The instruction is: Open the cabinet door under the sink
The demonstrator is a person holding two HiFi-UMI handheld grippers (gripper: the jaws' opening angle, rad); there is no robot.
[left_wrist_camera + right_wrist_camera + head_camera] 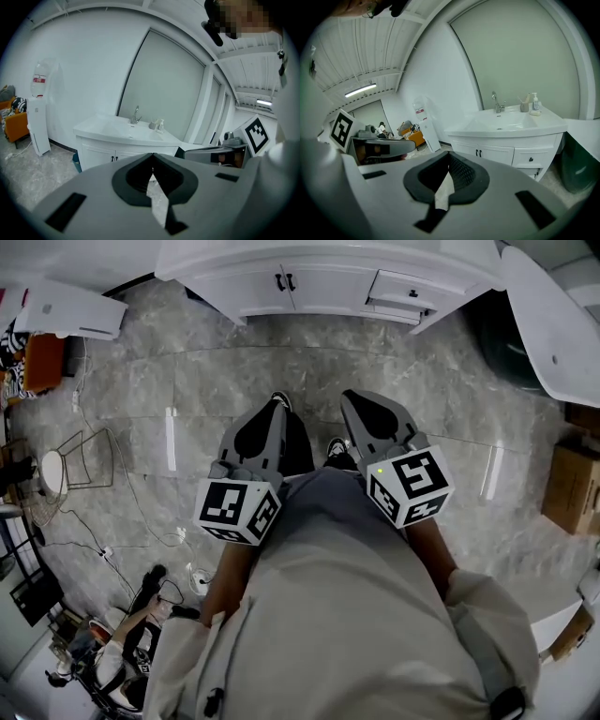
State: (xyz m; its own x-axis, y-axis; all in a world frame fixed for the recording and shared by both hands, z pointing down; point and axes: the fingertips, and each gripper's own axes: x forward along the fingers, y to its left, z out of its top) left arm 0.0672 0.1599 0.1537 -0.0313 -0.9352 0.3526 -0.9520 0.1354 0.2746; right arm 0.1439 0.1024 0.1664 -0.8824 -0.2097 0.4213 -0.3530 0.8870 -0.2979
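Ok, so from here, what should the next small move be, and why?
Probably step closer to the cabinet and reach the right gripper toward the paired dark handles. Both doors look shut; the left gripper and the right one sit near the body, jaws together, empty, well short of it.

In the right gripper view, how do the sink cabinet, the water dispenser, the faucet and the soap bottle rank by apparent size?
1. sink cabinet
2. water dispenser, though it stands farther away
3. faucet and soap bottle: they look about alike, so I do not rank them.
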